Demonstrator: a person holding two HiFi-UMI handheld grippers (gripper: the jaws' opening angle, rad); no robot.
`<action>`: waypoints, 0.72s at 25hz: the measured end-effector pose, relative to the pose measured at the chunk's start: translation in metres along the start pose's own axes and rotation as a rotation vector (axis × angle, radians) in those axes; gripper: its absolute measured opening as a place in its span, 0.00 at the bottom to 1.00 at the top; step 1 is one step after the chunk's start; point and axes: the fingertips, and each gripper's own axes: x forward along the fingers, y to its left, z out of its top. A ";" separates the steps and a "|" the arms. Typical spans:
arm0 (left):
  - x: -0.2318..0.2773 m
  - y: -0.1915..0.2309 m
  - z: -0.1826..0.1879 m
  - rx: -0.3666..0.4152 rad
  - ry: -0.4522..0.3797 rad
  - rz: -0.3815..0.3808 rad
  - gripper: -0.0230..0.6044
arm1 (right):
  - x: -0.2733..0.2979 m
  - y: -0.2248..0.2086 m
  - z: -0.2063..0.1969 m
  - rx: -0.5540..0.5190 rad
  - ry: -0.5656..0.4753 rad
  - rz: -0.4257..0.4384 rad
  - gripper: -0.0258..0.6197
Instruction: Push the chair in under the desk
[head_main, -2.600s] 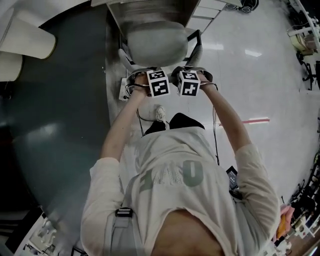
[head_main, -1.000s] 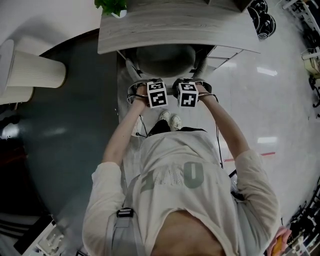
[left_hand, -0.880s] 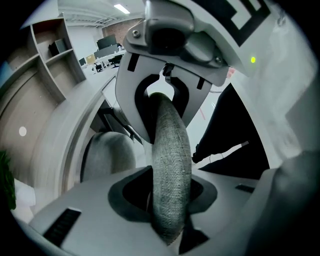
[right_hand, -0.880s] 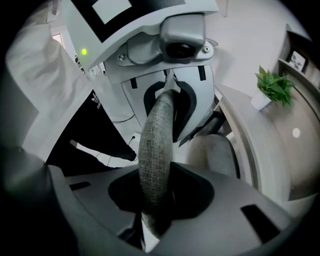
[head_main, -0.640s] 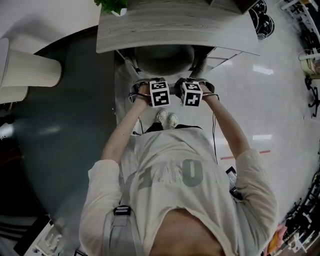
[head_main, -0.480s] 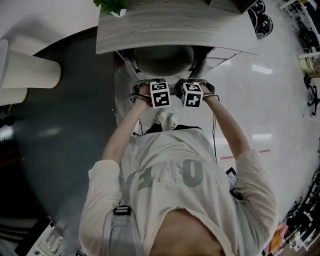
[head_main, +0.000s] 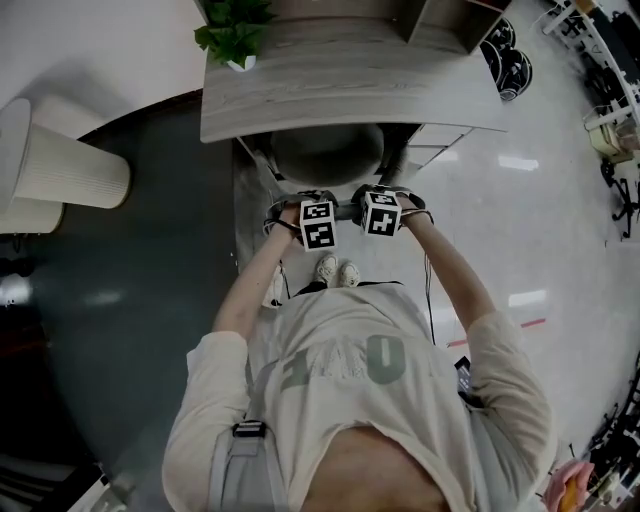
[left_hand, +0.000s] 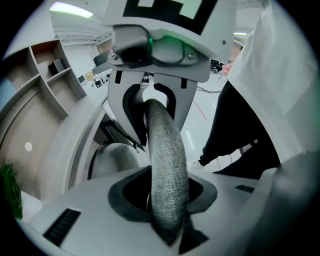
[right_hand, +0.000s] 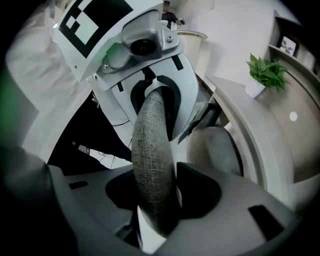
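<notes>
The grey fabric chair has its seat (head_main: 325, 152) under the wooden desk (head_main: 350, 85); only its front part is hidden by the top. Both grippers sit side by side on the top edge of the chair back (left_hand: 165, 165). My left gripper (left_hand: 167, 200), whose marker cube shows in the head view (head_main: 318, 222), is shut on that edge. The right gripper (right_hand: 160, 200), cube (head_main: 382, 212), has just been opening its jaws. The chair back (right_hand: 152, 160) still runs between them, with a dark gap on its right side.
A potted plant (head_main: 238, 35) and a wooden shelf box (head_main: 440, 20) stand on the desk. A drawer unit (head_main: 440, 140) sits under its right end. White cylinders (head_main: 70, 165) stand at the left beside dark floor (head_main: 130, 300). The person's shoes (head_main: 338, 272) are right behind the chair.
Since the earliest frame the chair has slid forward until its seat is under the desk top, and the person has stepped after it. Over the last second both grippers stay on the chair back.
</notes>
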 end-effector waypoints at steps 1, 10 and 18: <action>-0.001 -0.001 0.000 -0.012 0.012 -0.008 0.25 | -0.002 0.002 0.002 0.015 0.005 0.001 0.27; -0.072 0.001 0.014 -0.039 -0.061 0.091 0.25 | -0.061 0.008 0.015 -0.025 0.055 -0.056 0.31; -0.258 0.098 0.082 -0.401 -0.653 0.445 0.24 | -0.265 -0.082 0.117 0.104 -0.551 -0.594 0.25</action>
